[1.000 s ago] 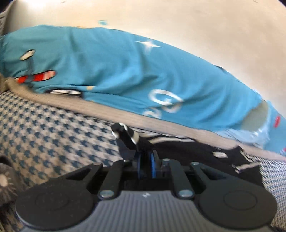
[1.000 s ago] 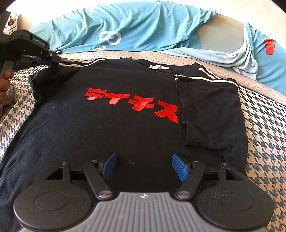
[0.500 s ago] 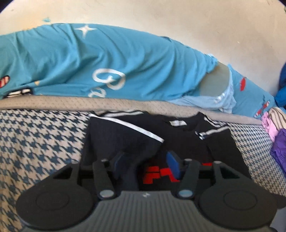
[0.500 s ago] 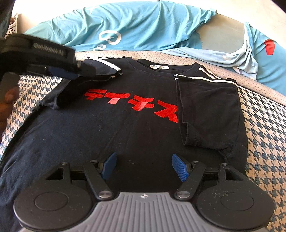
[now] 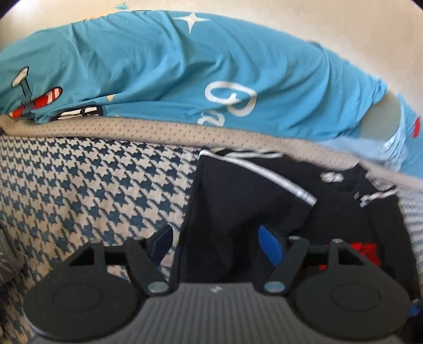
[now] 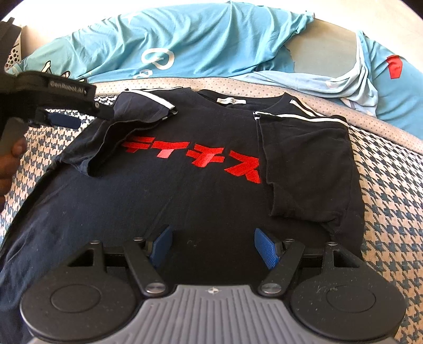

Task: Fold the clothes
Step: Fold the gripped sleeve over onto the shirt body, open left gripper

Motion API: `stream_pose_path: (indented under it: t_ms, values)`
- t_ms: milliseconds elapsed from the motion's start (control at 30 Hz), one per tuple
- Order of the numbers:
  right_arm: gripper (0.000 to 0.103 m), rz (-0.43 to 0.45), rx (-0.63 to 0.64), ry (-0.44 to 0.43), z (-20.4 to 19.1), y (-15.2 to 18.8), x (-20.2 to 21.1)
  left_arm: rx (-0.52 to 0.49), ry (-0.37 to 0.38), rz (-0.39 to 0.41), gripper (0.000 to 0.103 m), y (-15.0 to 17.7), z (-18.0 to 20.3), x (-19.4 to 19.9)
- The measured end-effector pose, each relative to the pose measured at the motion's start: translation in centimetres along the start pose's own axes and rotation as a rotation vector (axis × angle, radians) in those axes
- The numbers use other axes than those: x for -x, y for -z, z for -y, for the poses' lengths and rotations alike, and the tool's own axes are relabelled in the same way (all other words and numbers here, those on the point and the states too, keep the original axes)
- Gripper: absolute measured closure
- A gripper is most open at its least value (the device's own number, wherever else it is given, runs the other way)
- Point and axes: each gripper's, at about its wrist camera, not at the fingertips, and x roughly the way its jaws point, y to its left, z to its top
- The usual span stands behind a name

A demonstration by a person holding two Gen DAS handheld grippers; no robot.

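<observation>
Lying flat: one black T-shirt (image 6: pixel 201 201) (two sleeves folded inward).

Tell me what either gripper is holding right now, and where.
Nothing. The left gripper, jaws just opening, has released the black T-shirt sleeve; the right gripper is open over its hem.

bright daylight falls from the top of both views — the pale wall (image 6: pixel 370 16) nearly washes out. the left wrist view is soft with motion blur; the right is sharp. fisheye bending curves every edge, corners vignetted dark.
</observation>
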Motion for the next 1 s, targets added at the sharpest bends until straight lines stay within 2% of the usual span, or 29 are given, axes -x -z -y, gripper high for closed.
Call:
stream_pose_path:
  t_ms: [67,233,367,500,633,833,1000]
  values:
    - [0.034,-0.002,0.002,0.000,0.0,0.0,0.0,-0.042,-0.041,-0.008,0.031,0.4,0.6,-0.4]
    - [0.034,-0.006,0.011,0.000,0.0,0.0,0.0,-0.116,-0.077,-0.019,0.024,1.5,2.1,-1.1]
    - [0.034,-0.012,0.015,-0.002,0.1,0.1,0.2,-0.138,-0.096,-0.025,0.021,1.8,2.5,-0.9]
    - [0.034,-0.020,0.018,-0.003,0.2,0.2,0.5,-0.157,-0.127,-0.040,0.011,2.0,2.6,-0.7]
    - [0.034,-0.024,0.008,-0.001,0.7,0.5,0.9,-0.208,-0.162,-0.044,0.008,2.8,3.2,-0.1]
    - [0.034,-0.017,-0.008,0.007,1.3,0.8,1.9,-0.242,-0.160,-0.079,0.007,3.7,4.0,0.5]
    - [0.034,0.018,-0.031,0.016,2.4,1.0,3.1,-0.265,-0.124,-0.127,0.007,4.5,5.1,1.3]
